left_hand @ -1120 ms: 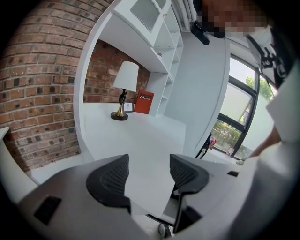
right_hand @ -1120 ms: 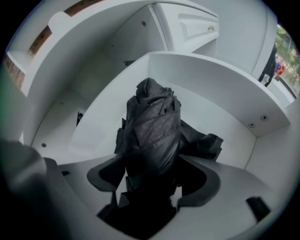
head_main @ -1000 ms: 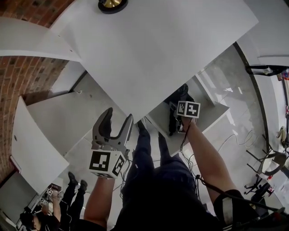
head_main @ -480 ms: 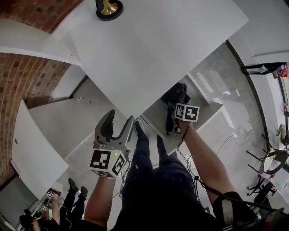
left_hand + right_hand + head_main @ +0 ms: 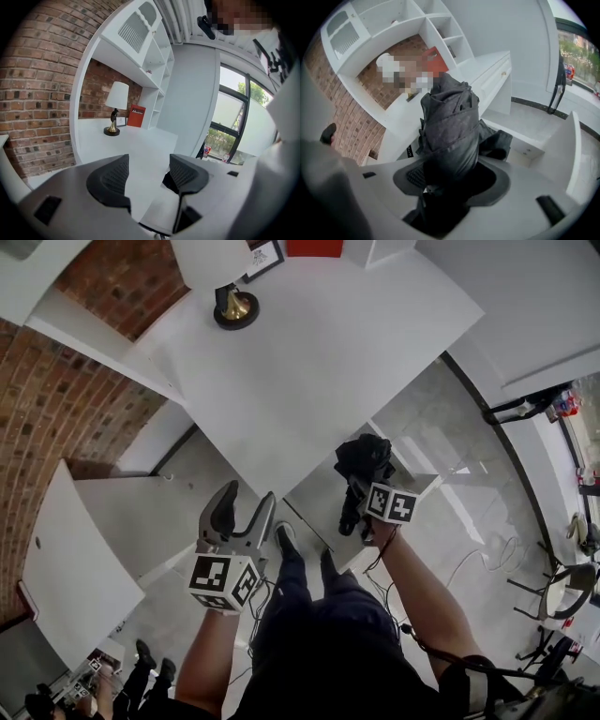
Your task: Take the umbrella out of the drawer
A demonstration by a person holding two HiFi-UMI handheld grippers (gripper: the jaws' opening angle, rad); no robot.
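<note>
A folded dark grey umbrella (image 5: 450, 122) is clamped between the jaws of the right tool (image 5: 452, 180), which grips it near its lower end. Its long axis runs along the jaws, away from the person, and the bulky, creased canopy end points up and forward toward the white bench (image 5: 319, 352). Loose fabric spills out on the right side. In the head view the umbrella hangs over the open white drawer (image 5: 319, 495), just under the bench's front edge. Its narrow lower end trails back toward the person. I cannot tell whether that end is clear of the drawer's rim. The canopy end sits close beside the bench's edge, and I cannot tell whether they touch.

The left tool (image 5: 149, 176) has its jaws apart with nothing between them. It is held to the left of the drawer, well apart from the umbrella, and aimed at the bench top.

At the far end of the bench stands a lamp (image 5: 235, 307) with a white shade and a brass foot, and a red box (image 5: 136, 116) leans just beside it. White shelves (image 5: 140, 56) rise above against a brick wall (image 5: 56, 418). An open white cabinet door (image 5: 75, 559) stands at the left. The person's dark shoes (image 5: 286, 540) are planted just in front of the drawer.
</note>
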